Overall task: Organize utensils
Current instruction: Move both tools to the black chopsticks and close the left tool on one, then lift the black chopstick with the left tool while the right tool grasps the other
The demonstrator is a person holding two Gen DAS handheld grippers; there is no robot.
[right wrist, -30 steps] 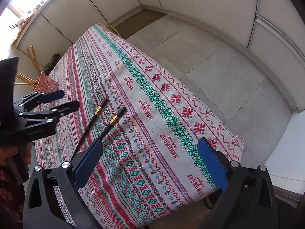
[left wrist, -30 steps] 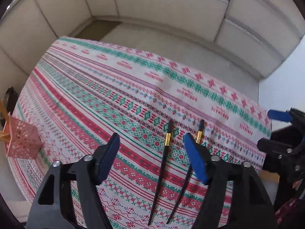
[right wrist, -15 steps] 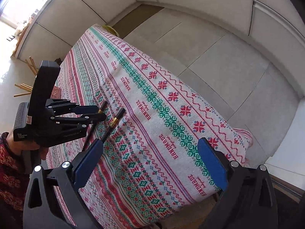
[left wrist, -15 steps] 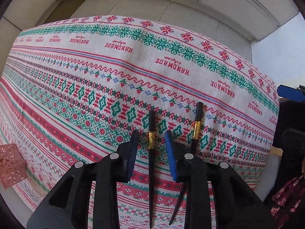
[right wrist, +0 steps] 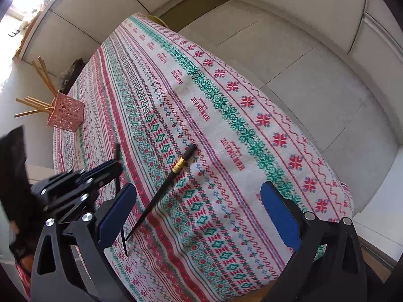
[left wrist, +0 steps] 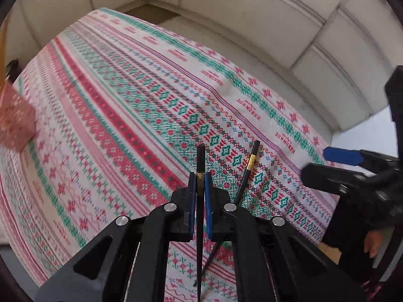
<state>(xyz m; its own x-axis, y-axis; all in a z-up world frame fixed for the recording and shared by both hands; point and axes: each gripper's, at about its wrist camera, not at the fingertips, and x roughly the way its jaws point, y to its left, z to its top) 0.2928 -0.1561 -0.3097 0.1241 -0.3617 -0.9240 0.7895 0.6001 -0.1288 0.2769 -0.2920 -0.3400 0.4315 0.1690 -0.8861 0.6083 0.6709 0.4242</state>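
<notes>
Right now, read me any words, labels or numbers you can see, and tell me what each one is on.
"HANDMADE": woven in red, repeated along the tablecloth, with a small script line under each that is too small to read.
Faint print on the left gripper body: too blurred to read.
No other text is visible.

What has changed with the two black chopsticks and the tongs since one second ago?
The left tongs closed from wide open onto the left chopstick, beside its gold band, and now grip it. The right chopstick stayed on the tablecloth. The right tongs stayed open and empty; the pink holder was not touched.
</notes>
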